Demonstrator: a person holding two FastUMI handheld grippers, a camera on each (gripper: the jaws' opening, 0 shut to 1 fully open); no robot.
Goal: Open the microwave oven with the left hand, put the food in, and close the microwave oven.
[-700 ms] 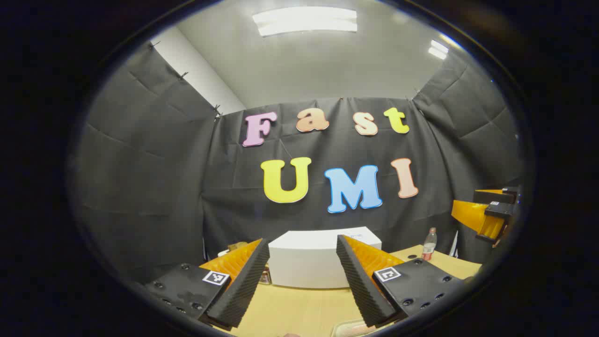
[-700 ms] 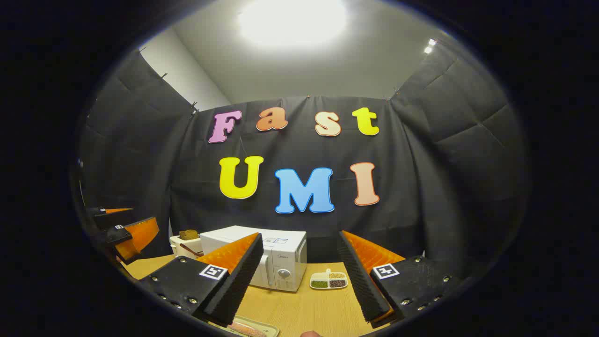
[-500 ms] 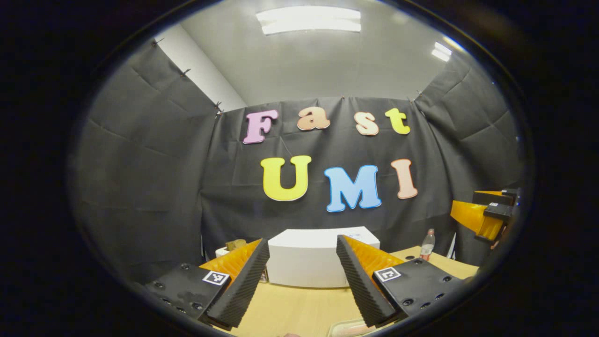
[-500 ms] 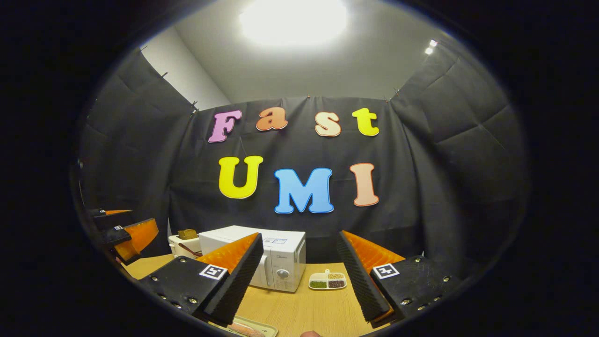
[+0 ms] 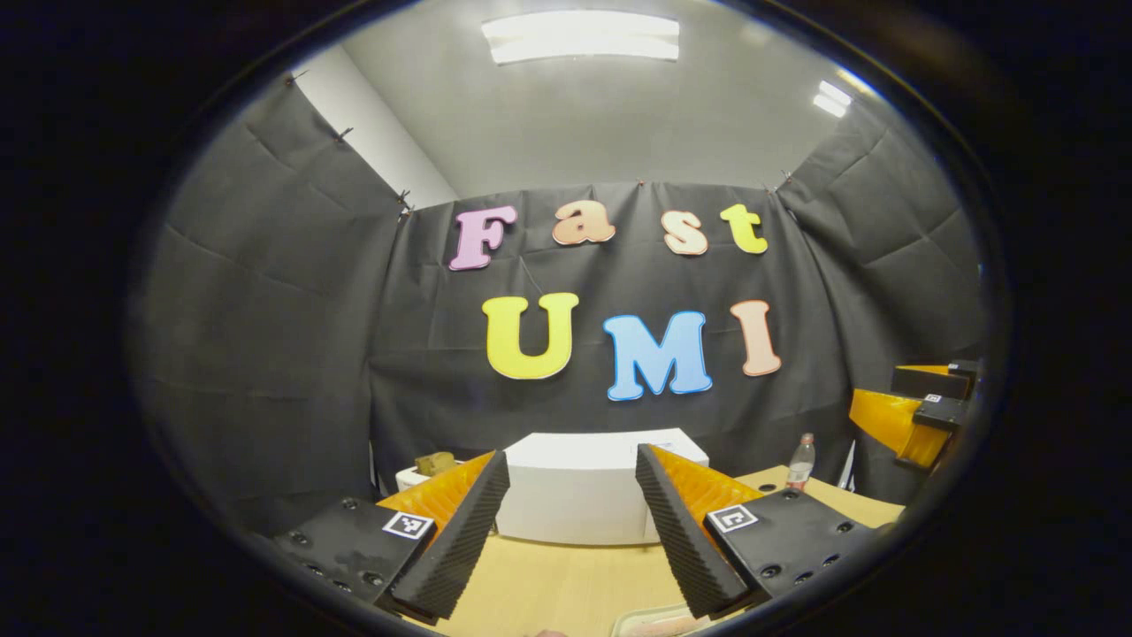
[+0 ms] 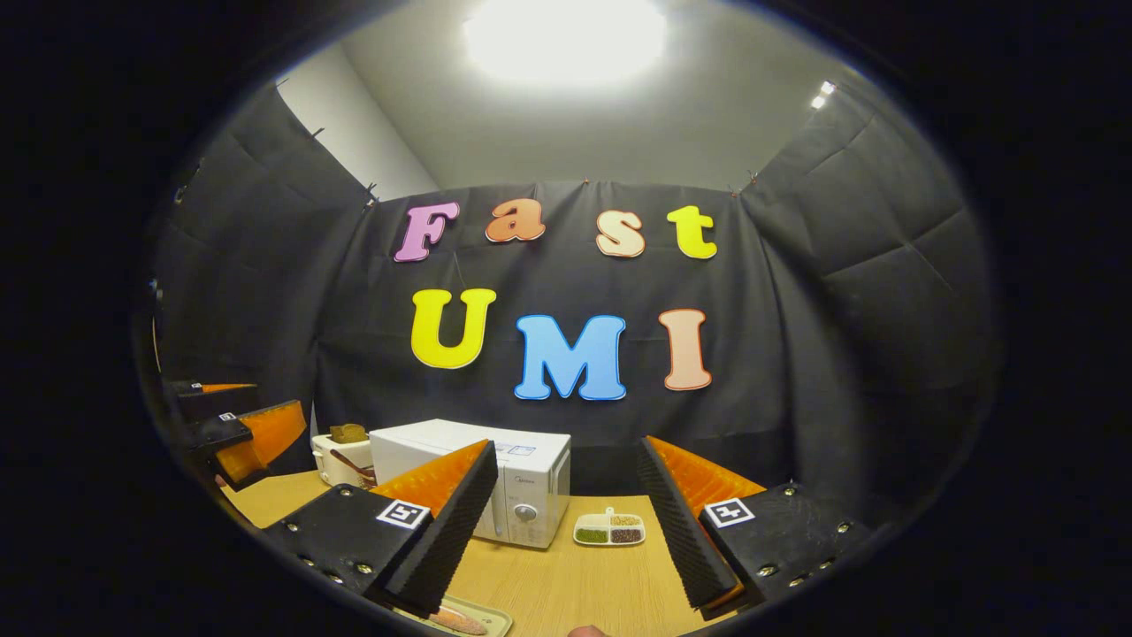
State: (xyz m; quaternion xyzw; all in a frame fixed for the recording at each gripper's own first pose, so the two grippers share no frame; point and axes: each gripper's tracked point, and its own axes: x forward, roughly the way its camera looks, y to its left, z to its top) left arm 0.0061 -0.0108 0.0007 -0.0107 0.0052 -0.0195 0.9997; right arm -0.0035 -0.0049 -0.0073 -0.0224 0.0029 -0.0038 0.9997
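A white microwave oven [image 5: 575, 495] stands on the wooden table [image 5: 548, 588] against the back cloth, its door shut; the right gripper view shows its dial side [image 6: 522, 495]. My left gripper [image 5: 566, 540] hangs open well in front of it, nothing between the fingers. My right gripper [image 6: 562, 531] is open too, held back from the oven. A pale tray with food [image 6: 455, 619] lies at the near table edge under the right gripper, and its rim [image 5: 654, 624] peeks in below the left one. Each gripper shows far off in the other's view: the right gripper [image 5: 915, 416], the left gripper [image 6: 239, 429].
A white toaster with bread [image 6: 340, 451] sits left of the oven. A small divided dish of grains [image 6: 608, 529] lies right of it. A plastic bottle [image 5: 800, 462] stands at the table's right side.
Both views have tilted slightly, so the oven and table items sit a little higher and farther than before. Both grippers stay open.
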